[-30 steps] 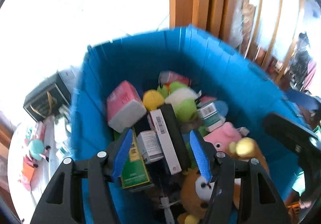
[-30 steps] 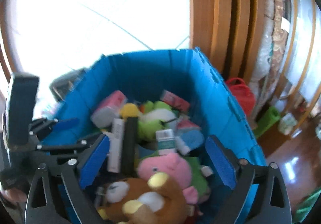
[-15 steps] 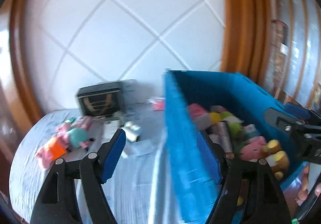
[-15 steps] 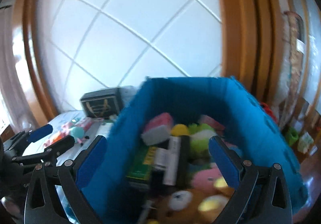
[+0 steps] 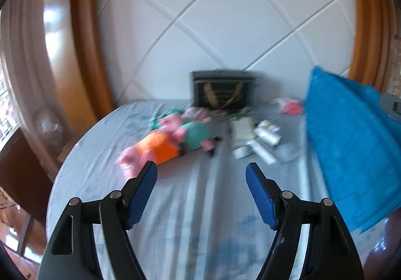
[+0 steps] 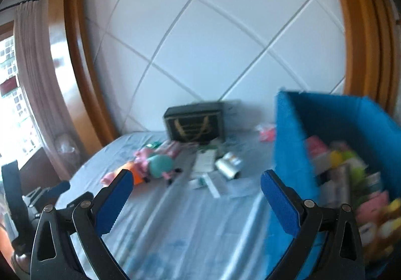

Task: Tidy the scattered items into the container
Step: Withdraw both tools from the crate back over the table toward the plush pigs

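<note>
My left gripper [image 5: 201, 181] stands with its jaws well apart, nothing between them; they have just been opening. It points down over a bare stretch of the grey cloth [image 5: 105, 154] that covers the tabletop. My right gripper [image 6: 196, 188] also stands wide apart and empty over the same cloth; the left one shows at the left edge of that view.

The blue bin [image 6: 290, 144] sits at the right edge of the tabletop. It holds a heap of plush toys and small boxes [image 6: 351, 174], blurred beyond closer telling.

The scattered items lie toward the far edge, well apart from both grippers. A pink and orange plush [image 5: 153, 149] lies nearest the left edge, touching a teal and pink plush [image 5: 198, 133]. To the right of those lie white boxes and tubes [image 5: 255, 139], between the plushes and the bin. A red and white packet [image 5: 290, 107] lies near the far edge, just beside the bin wall. A dark box with a gold mark [image 5: 220, 93] stands at the far edge against the white panelled wall [image 5: 225, 16].

Both views are motion-blurred; I cannot read any labels.
</note>
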